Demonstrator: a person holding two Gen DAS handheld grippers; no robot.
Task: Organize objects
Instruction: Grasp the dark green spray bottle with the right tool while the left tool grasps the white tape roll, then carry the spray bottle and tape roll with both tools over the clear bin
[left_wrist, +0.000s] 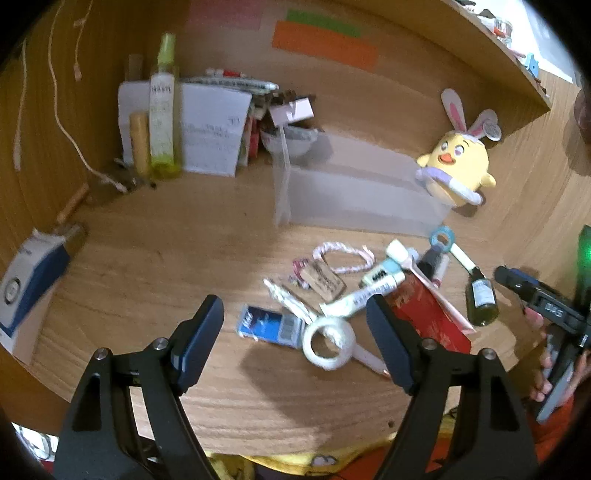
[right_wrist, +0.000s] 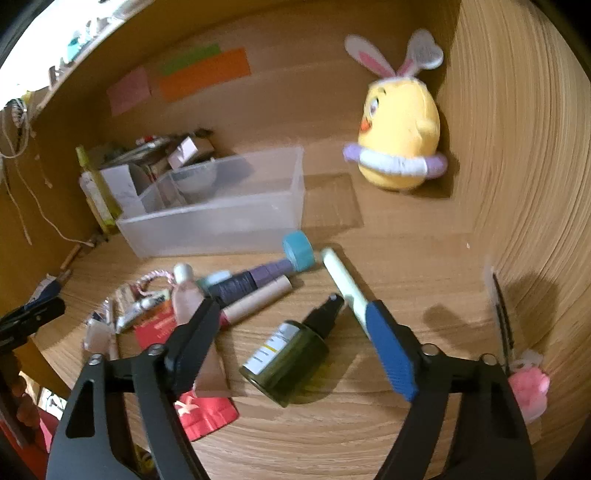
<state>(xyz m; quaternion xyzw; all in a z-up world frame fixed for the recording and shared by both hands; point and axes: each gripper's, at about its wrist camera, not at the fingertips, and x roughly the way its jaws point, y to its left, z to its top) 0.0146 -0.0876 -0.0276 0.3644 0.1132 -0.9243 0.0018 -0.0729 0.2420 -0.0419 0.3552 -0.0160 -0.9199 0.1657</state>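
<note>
while both grippers gape, tape roll (left_wrist: 328, 343) lies untouched (desk).

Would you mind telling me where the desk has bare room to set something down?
Bare wood lies left of the clear bin, toward the blue-white box. The clutter runs from the tape roll to the green bottle.

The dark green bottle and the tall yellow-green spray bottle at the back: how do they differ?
The dark green bottle lies on its side on the desk, while the yellow-green spray bottle stands upright against the back wall. The first looks short and squat with a black top; the second is tall and slim with a pale green cap. The lying one sits among the loose clutter, the standing one beside papers. Both carry a light label.
</note>
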